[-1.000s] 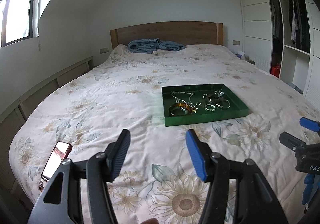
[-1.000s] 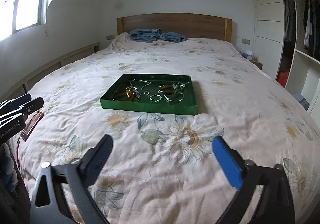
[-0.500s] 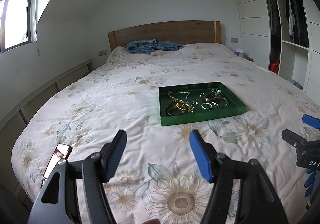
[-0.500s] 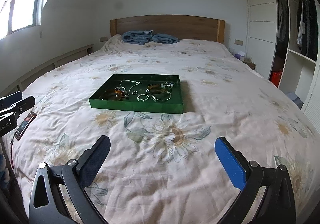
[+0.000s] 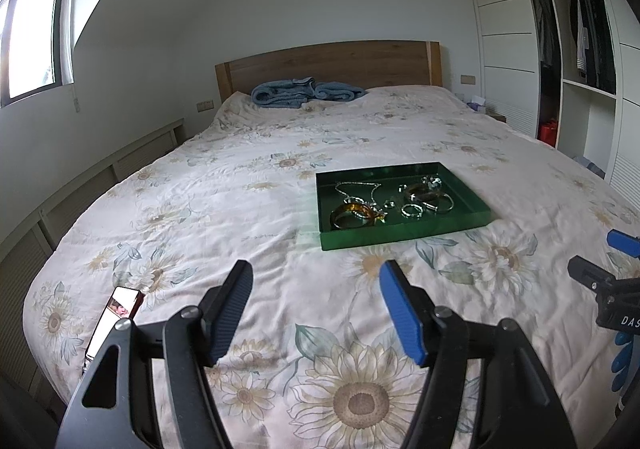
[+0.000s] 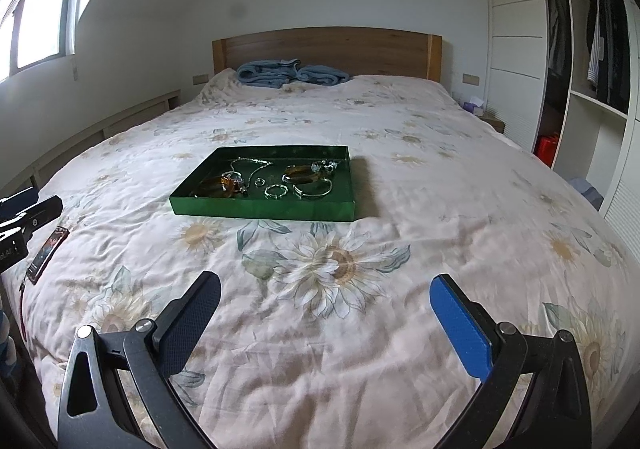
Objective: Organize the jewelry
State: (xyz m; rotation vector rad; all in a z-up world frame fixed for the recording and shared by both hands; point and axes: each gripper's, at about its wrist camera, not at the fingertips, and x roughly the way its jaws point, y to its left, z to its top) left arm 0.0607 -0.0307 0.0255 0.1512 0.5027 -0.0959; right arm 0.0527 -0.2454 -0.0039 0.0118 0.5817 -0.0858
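A green tray [image 5: 404, 235] [image 6: 260, 207] lies on the flowered bedspread. It holds a silver necklace [image 5: 356, 187] [image 6: 250, 165], amber bangles [image 5: 354, 211] [image 6: 218, 185], silver rings [image 5: 412, 211] [image 6: 275, 191] and a silver bangle [image 6: 314, 189]. My left gripper [image 5: 316, 291] is open and empty, well short of the tray and to its left. My right gripper [image 6: 326, 305] is wide open and empty, well short of the tray. The right gripper also shows at the right edge of the left wrist view [image 5: 600, 269].
A phone [image 5: 116, 313] [image 6: 48, 253] lies near the bed's left front edge. Blue towels [image 5: 304, 93] lie by the wooden headboard [image 5: 328, 65]. An open wardrobe [image 5: 576, 61] stands at the right. A low wall ledge runs along the left.
Both grippers have drawn back and risen slightly, so the tray looks a little farther away. Jaws stay open. Nothing in the tray has moved.
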